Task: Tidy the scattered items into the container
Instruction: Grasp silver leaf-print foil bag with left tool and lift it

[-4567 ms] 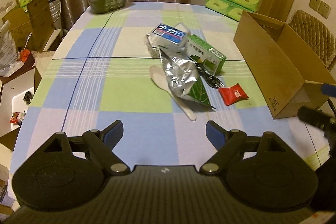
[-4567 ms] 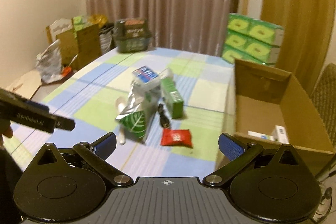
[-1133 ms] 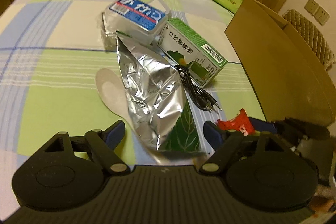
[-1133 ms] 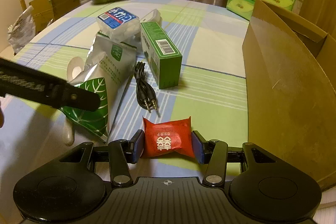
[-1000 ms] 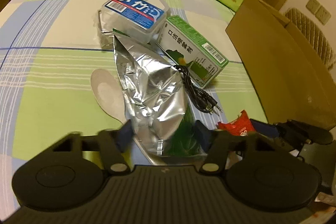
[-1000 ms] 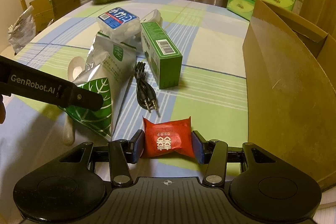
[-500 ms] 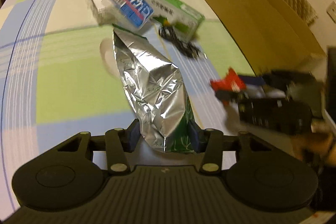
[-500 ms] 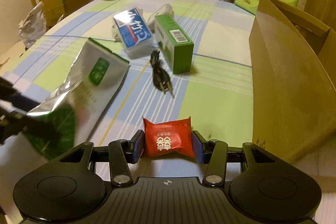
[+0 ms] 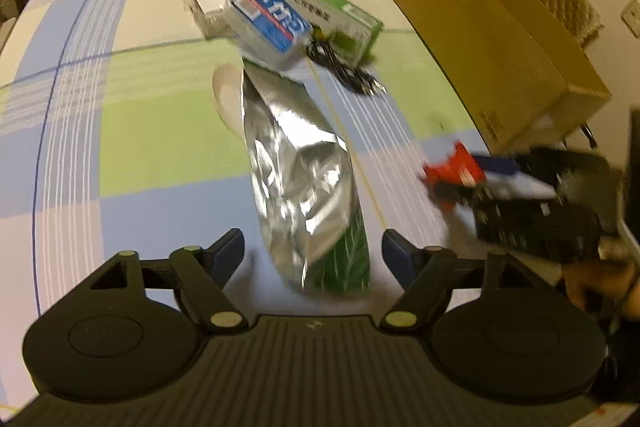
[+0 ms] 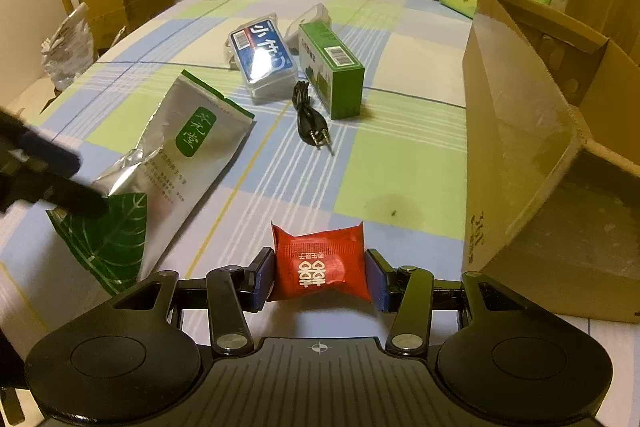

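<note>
over checked tablecloth (image 10: 400,163), right gripper (image 10: 320,277) clamps red packet (image 10: 320,267); left gripper (image 9: 312,251) spread around foil bag (image 9: 304,183).

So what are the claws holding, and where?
Right claw pinches the red candy packet by its sides. Left claw is open around the foil pouch.

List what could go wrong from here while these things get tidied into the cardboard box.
1. The left gripper stands open around the foil pouch, so the pouch is loose; it may slip away when the jaws close.
2. The right gripper pinches only the red packet's soft sides; it could slide out before reaching the cardboard box.
3. The white spoon lies partly under the pouch and may get dragged along.
</note>
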A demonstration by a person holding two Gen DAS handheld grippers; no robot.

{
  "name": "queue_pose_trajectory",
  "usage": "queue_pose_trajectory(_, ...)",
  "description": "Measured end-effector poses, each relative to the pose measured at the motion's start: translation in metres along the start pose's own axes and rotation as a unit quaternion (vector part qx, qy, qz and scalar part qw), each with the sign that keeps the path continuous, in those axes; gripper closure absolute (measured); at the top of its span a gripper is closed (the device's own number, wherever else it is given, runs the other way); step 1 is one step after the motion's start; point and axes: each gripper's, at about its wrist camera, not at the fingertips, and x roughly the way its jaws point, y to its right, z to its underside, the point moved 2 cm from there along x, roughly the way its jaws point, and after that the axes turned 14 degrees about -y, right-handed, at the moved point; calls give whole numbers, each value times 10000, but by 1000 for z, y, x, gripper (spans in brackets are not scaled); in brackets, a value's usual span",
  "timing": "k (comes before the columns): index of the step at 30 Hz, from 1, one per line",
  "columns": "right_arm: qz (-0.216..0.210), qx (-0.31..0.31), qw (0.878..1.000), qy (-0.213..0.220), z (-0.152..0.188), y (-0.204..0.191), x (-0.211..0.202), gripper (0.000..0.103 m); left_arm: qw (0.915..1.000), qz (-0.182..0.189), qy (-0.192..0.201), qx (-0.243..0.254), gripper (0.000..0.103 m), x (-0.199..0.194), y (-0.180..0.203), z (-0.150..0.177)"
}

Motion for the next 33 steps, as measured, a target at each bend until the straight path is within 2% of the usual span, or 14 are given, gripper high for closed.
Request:
queue_pose_trajectory(2, 2, 1, 10000, 19, 0, 0, 0, 57, 9999, -54, 43, -107, 28, 5, 1, -12)
queue_pose_trajectory(6, -10, 26, 10000, 37, -1, 2, 0, 57, 9992, 94, -73, -388, 27, 26, -1, -31)
queue_pose_trajectory(9, 6, 48, 10000, 40, -1, 5, 2, 57, 9991, -167, -209, -326, 27, 41, 2, -40)
queue_pose_trajectory(11, 38, 43, 10000, 32, -1, 7, 4, 57, 9992, -167, -249, -280, 28, 47, 5, -42)
queue_pose_trajectory(15, 23, 64, 10000, -5, -1, 10, 8, 57, 9987, -343, -357, -98, 38, 55, 8, -45)
queue_pose_trajectory(22, -47, 43, 10000, -1, 1, 8, 8, 57, 9986, -310, -381, 215, 51, 51, 11, -43)
queue_pose_trajectory(33, -38, 53, 9999, 113, 6, 3, -6, 57, 9967, -356, -348, 636, 53, 24, 25, -13)
